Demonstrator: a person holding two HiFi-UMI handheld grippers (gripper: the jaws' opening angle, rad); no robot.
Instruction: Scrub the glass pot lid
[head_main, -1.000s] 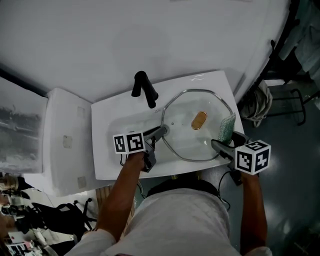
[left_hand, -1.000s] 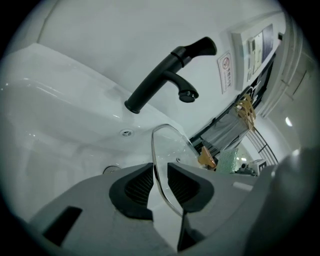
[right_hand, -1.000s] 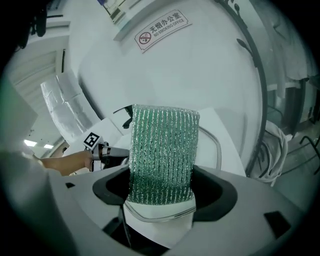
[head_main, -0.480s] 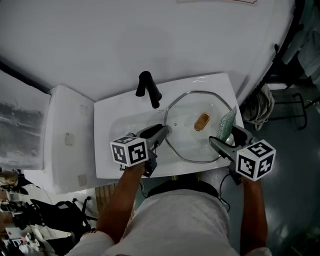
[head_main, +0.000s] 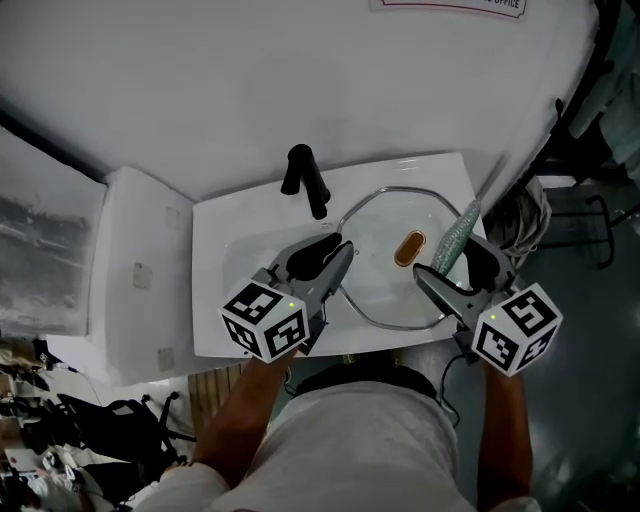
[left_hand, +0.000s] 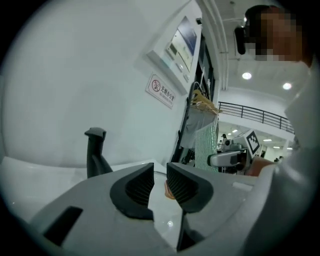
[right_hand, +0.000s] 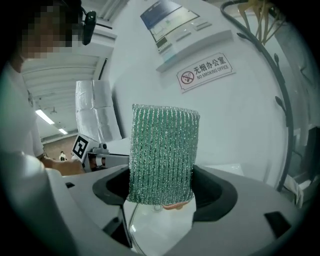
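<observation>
The glass pot lid with a gold knob is over the white sink. My left gripper is shut on the lid's left rim, and its jaws have just closed a little further. In the left gripper view the glass runs between the pads of that gripper, with the knob behind. My right gripper is shut on a green scrub pad that stands upright by the lid's right rim. The right gripper view shows the pad clamped in that gripper.
A black faucet stands at the sink's back, just behind my left gripper. A white cabinet top adjoins the sink on the left. A curved white wall rises behind. Cables and a dark stand lie on the floor to the right.
Both grippers have risen toward the camera. The left gripper has rolled, so its marker cube faces differently. The scrub pad has lifted and now stands more upright.
</observation>
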